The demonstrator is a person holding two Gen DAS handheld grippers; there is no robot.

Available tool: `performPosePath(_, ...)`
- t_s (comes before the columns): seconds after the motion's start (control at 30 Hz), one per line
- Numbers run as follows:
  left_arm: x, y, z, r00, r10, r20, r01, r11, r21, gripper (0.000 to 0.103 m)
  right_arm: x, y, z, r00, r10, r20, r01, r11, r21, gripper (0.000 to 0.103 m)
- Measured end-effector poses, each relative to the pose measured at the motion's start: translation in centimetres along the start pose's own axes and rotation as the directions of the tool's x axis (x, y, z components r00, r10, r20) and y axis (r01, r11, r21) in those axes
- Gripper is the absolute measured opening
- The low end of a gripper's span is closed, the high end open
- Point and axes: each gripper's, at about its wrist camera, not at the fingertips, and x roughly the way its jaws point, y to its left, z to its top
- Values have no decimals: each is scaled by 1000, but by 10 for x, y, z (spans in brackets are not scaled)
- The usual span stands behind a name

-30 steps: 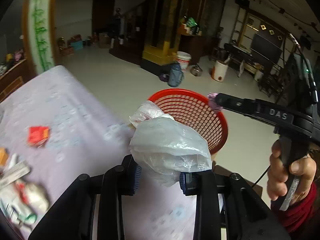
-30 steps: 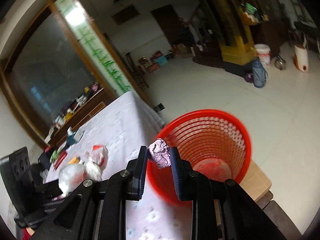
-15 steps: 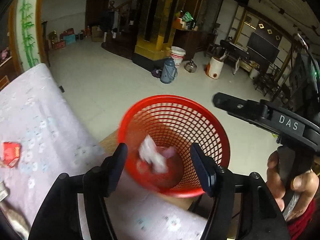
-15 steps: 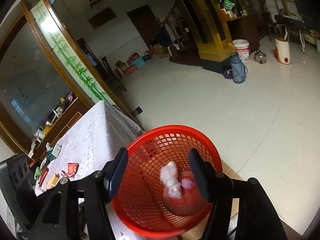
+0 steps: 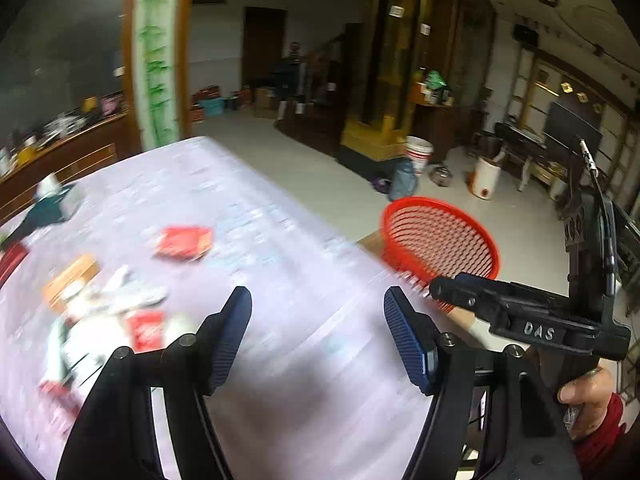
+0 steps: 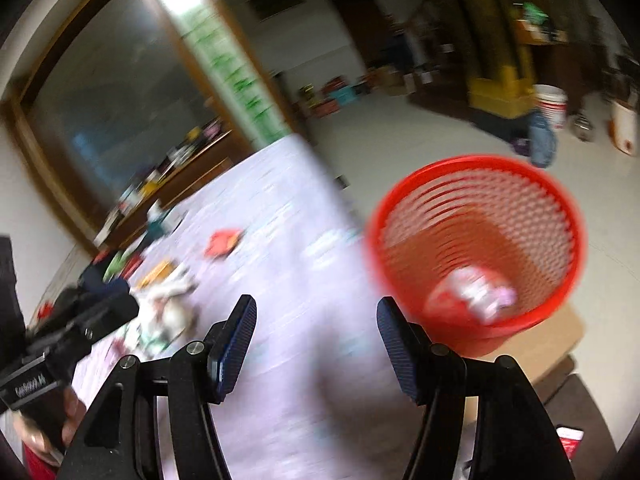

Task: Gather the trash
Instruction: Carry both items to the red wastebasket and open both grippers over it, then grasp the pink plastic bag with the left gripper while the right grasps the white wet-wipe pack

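We are looking at the red mesh basket (image 6: 476, 240) standing just past the table's end on a cardboard box (image 6: 536, 344), and crumpled white and pink trash (image 6: 480, 292) is lying at its bottom. More litter is waiting on the pale patterned tablecloth (image 5: 280, 248): a red packet (image 5: 182, 242) by itself, an orange packet (image 5: 72, 276), and a blurred heap of white wrappers (image 5: 104, 312) nearer us.

Our left gripper (image 5: 318, 336) is hanging over the cloth with its jaws spread wide and nothing between the blue ribbed pads (image 5: 408, 344). Our right gripper (image 6: 316, 340) is gaping just as wide, also empty, with the basket just off its right finger. In the left view the right gripper's black body is crossing in front of the basket's near rim, and we are reading "DAS" (image 5: 538, 330) in white on it; a hand (image 5: 588, 396) in a red sleeve is gripping its handle. The label on the left gripper's body is too blurred to read.

Beyond, a white bucket (image 5: 419, 152), a blue flask (image 5: 402, 186) and a white-and-orange container (image 5: 486, 182) are standing on the tiled floor.
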Motion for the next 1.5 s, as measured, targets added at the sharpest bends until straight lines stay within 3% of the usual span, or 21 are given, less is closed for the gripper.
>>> performPosePath(0.27,-45,76,-60,992,124,-34,-127,988,-86,68,33,76,-37,991,88,-99,-98,990,-98,67)
performPosePath(0.57,-74,161,-114,974,212,-85,-227,940,-256,68,65,120,-31,979,102,-177,-133,976,-170,67)
performPosePath(0.83,-81,204,-130,975,191,-116,-221,900,-376,68,129,156,-6,959,80,-271,-146,962,-231,67)
performPosePath(0.97,-71,224,-124,975,179,-133,-221,861,-458,68,161,166,8,961,58,-269,-126,962,-244,67)
performPosePath(1.1,-56,235,-117,978,148,-147,-202,839,-505,68,200,164,10,944,43,-328,-124,965,-231,67)
performPosePath(1.13,-51,237,-116,976,151,-159,-212,836,-507,68,209,163,8,933,54,-355,-139,966,-220,66)
performPosePath(1.27,-34,240,-118,966,176,-190,-249,830,-499,68,214,171,-6,906,110,-408,-209,956,-207,44)
performPosePath(1.3,-32,241,-120,965,181,-192,-255,830,-497,67,209,175,-10,909,111,-401,-213,952,-221,42)
performPosePath(1.4,-27,243,-124,958,194,-210,-274,830,-486,50,192,182,-24,913,114,-392,-226,941,-251,34)
performPosePath(1.5,-30,240,-128,953,217,-211,-293,839,-459,42,170,183,-36,924,114,-364,-215,944,-251,28)
